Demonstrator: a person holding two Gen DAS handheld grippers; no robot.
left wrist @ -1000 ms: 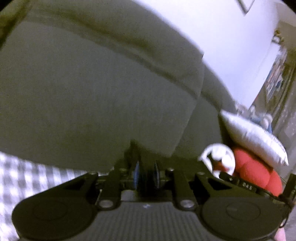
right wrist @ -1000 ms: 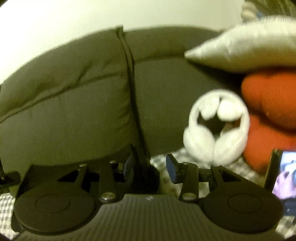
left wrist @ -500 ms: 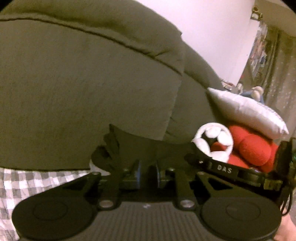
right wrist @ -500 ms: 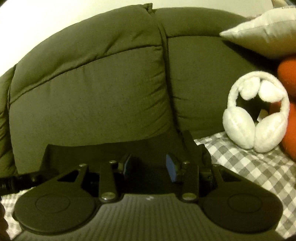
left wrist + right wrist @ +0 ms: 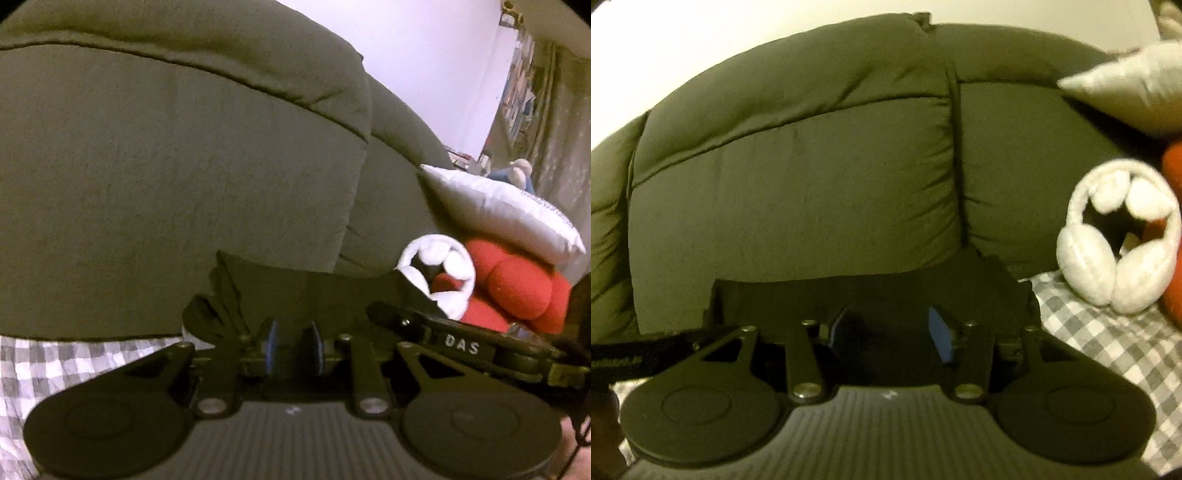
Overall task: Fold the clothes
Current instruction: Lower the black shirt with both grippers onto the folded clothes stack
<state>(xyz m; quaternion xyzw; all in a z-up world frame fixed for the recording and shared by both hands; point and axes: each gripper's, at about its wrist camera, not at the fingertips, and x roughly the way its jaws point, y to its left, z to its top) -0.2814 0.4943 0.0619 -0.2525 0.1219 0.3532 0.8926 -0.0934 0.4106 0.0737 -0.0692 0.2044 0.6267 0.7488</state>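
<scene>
Our left gripper [image 5: 293, 347] was opening, its jaws still narrow, with dark cloth between them; whether the pads still pressed it we could not tell. Our right gripper [image 5: 892, 334] was opening too, jaws half wide around the same black garment [image 5: 871, 295], pads apart from it. The garment lay on the checked sheet [image 5: 1108, 332] against the olive sofa back [image 5: 798, 192]. White earmuffs [image 5: 1119, 236], a red cushion [image 5: 517, 284] and a white pillow [image 5: 502, 210] sat to the right.
</scene>
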